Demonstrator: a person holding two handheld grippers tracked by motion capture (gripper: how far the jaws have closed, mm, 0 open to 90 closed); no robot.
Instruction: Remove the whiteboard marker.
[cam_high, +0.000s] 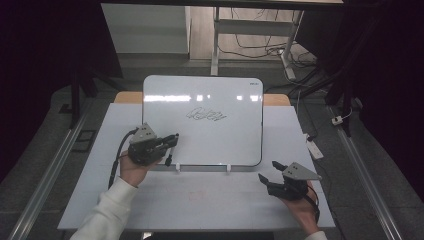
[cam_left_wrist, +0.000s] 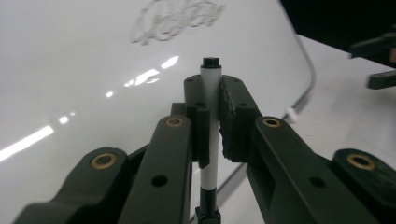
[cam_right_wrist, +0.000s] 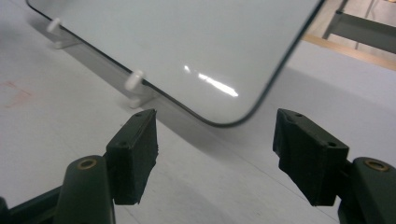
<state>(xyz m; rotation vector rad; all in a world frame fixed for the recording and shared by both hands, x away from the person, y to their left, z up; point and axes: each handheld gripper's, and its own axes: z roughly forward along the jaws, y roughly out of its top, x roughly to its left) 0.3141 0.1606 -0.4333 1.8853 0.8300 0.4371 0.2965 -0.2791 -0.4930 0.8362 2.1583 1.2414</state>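
Marker (cam_left_wrist: 211, 135) stands upright at frame centre, black end up, pinched by left gripper (cam_left_wrist: 212, 100); right gripper (cam_right_wrist: 215, 140) spread.

There's a dark scribble (cam_high: 206, 115) near the middle of the whiteboard (cam_high: 240, 145), but I can't read it as letters. A tiny mark in the board's top right corner is too small to read.

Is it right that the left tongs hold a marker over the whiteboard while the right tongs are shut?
Not quite. The left tongs do hold the marker over the whiteboard, but the right tongs are open, as the right gripper view shows.
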